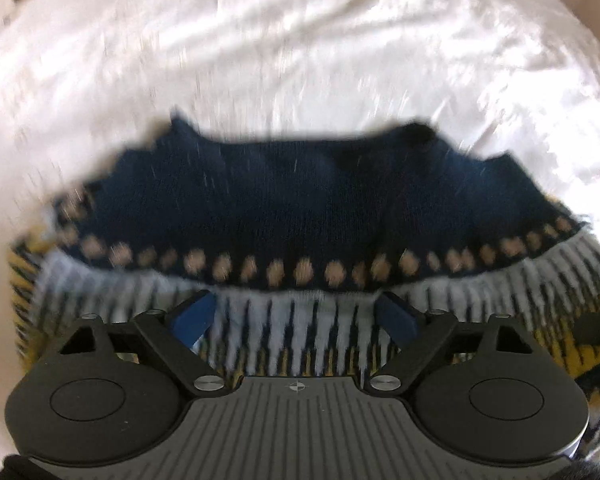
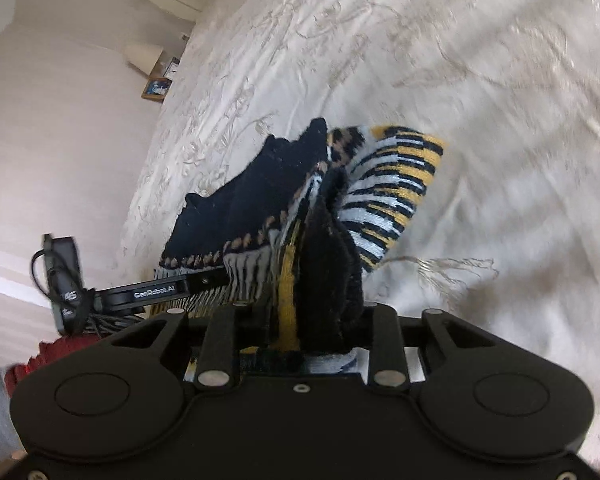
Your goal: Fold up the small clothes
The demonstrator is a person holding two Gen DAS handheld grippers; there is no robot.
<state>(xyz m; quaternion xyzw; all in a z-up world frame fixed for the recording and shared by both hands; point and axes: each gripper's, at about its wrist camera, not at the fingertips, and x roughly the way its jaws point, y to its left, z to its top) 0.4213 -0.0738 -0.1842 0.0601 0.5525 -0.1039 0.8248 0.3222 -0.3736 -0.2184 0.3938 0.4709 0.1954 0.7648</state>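
Note:
A small knitted sweater (image 1: 292,200), navy with a row of beige dots and white, navy and yellow stripes, lies partly raised on the bed. My left gripper (image 1: 296,314) hovers over its striped band. The blue pads (image 1: 192,316) stand wide apart and the knit between them is flat and not pinched. In the right wrist view the sweater (image 2: 260,200) is bunched up. My right gripper (image 2: 312,280) is shut on a thick fold of it, and the cloth hides the fingertips. One finger of the left gripper (image 2: 156,293) reaches in from the left under the sweater's edge.
A white embroidered bedspread (image 2: 460,80) covers the bed all around the sweater. A lamp (image 2: 142,56) and a picture frame (image 2: 158,88) stand beside the bed at the far left, by a pale wall. A red sleeve (image 2: 56,350) shows at lower left.

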